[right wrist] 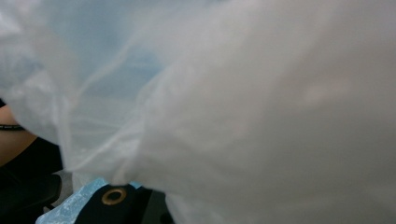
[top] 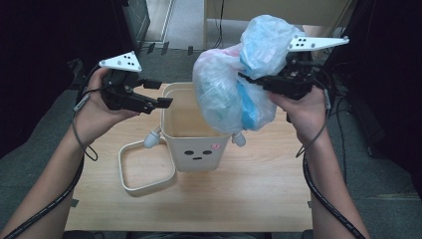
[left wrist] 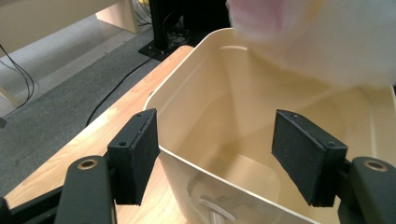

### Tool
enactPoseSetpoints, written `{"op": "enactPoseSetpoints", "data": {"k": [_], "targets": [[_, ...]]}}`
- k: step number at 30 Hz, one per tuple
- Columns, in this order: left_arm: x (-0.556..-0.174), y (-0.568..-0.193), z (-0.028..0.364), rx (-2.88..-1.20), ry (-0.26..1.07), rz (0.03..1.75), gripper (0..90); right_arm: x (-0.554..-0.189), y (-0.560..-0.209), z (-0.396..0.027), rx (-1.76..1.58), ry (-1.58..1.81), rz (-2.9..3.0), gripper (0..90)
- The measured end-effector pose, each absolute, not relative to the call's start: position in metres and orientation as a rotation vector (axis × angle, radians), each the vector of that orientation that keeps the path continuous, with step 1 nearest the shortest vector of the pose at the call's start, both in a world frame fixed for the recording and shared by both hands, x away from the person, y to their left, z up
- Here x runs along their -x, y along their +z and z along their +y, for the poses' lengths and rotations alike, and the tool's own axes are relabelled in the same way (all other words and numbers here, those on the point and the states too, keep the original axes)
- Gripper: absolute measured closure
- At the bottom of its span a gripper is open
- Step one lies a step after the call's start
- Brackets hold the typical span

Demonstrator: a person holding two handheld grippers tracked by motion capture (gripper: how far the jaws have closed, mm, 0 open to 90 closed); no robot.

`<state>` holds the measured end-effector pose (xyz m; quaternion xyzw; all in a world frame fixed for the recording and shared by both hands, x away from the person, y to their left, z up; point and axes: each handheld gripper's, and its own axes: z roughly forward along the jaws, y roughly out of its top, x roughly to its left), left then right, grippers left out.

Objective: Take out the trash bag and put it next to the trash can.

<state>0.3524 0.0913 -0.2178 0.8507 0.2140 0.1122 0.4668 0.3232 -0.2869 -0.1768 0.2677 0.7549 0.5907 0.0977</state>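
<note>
Wooden counter (top: 259, 194) carries a cream bin (top: 195, 130), its loose rim frame (top: 144, 172) lying beside it. Above the bin hangs a full translucent trash bag (top: 234, 79), clenched in the right tongs (top: 256, 82), whose jaws the plastic hides. Left tongs (left wrist: 215, 158) straddle the bin's wall, released.

Wooden table (top: 259, 194), loose cream ring frame (top: 144, 172), grey carpet (top: 40, 164)
</note>
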Motion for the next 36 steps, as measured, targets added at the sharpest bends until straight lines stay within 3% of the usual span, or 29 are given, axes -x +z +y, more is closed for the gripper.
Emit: {"op": "enactPoseSetpoints", "data": {"k": [8, 13, 36], "targets": [[-0.352, -0.221, 0.097, -2.08, 0.265, 0.54, 31.5, -0.311, -0.168, -0.328, -0.844, 1.681, 2.167, 84.7], [-0.351, -0.223, 0.102, -2.063, 0.265, 0.529, 31.6, -0.307, -0.181, -0.347, -0.893, 1.55, 2.167, 84.3], [-0.346, -0.259, 0.149, -2.008, 0.251, 0.584, 30.9, -0.318, -0.329, -0.381, -1.126, 1.386, 2.193, 81.2]]}}
